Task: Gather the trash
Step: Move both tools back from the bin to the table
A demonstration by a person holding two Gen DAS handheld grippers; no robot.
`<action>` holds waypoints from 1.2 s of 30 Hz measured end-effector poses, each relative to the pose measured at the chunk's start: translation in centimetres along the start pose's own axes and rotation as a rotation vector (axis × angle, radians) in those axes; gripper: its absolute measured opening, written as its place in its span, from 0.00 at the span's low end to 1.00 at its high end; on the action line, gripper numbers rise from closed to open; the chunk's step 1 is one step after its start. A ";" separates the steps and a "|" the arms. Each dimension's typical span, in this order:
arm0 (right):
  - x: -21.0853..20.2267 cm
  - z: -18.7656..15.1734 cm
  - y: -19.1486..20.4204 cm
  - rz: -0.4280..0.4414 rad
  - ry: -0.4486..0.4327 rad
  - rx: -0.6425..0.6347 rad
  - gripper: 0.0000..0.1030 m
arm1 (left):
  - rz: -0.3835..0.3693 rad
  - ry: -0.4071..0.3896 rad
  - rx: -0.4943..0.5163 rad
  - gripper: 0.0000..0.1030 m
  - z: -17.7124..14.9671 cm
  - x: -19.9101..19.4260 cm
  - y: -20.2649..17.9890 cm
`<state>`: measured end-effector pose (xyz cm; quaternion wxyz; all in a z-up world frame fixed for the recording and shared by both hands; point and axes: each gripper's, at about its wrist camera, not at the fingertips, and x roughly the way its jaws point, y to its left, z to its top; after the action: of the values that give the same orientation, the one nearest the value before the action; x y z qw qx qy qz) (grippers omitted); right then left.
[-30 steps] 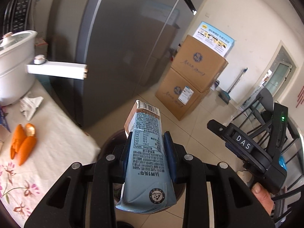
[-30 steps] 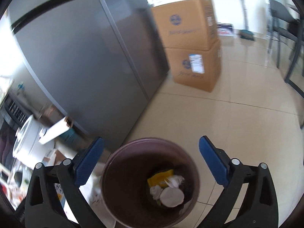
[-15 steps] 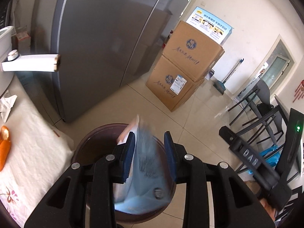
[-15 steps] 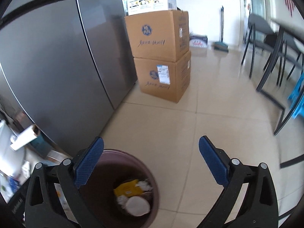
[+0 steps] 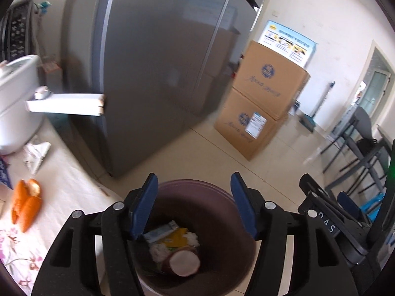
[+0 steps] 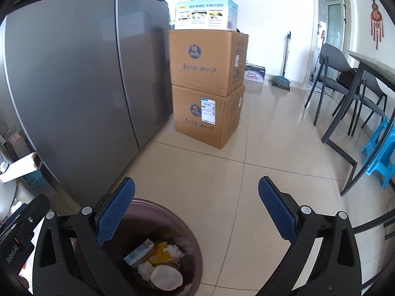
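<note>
Blue-padded left gripper (image 5: 195, 204) is hanging over the maroon trash bin (image 5: 222, 192), its jaws having just been opening, nothing between them; the milk carton (image 5: 160, 231) is lying inside below. Right gripper (image 6: 197, 212) is gaping empty, bin at its lower left.

Daylight is falling across a glossy beige tiled floor (image 6: 246, 172) and white walls (image 6: 271, 12). A tall grey refrigerator (image 6: 74, 86) is standing on the left, with two stacked cardboard boxes (image 6: 207, 86) sitting just beside it and a smaller printed box (image 6: 205, 16) resting on top. Far right, dark chairs (image 6: 340, 79) are standing at a dining table (image 6: 375, 64), near a blue plastic stool (image 6: 380, 153). A broom (image 6: 284, 61) is leaning against the far wall.
</note>
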<state>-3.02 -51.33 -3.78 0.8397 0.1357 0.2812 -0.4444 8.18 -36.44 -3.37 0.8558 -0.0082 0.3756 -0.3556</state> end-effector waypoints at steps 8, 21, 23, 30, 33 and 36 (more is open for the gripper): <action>-2.1 -1.0 5.3 0.071 -0.028 -0.069 0.93 | 0.120 -0.069 -0.067 0.71 0.1 -3.0 5.8; -5.7 -2.9 15.2 0.196 -0.040 -0.192 0.93 | 0.264 -0.086 -0.202 0.72 -1.1 -7.2 16.0; -6.4 -3.6 17.2 0.216 -0.044 -0.225 0.93 | 0.288 -0.090 -0.220 0.72 -1.4 -7.9 17.5; -8.8 -5.5 23.0 0.297 -0.058 -0.306 0.93 | 0.371 -0.105 -0.296 0.72 -2.9 -11.1 23.6; -9.7 -6.1 25.2 0.337 -0.058 -0.327 0.93 | 0.408 -0.107 -0.323 0.72 -3.6 -12.3 26.0; -10.4 -6.8 27.4 0.370 -0.056 -0.349 0.93 | 0.435 -0.107 -0.354 0.72 -4.3 -13.5 28.4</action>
<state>12.45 -25.59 -3.66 0.9249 0.0254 0.3008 -0.2314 16.20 -5.88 -5.87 0.9158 -0.0954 0.3792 -0.0917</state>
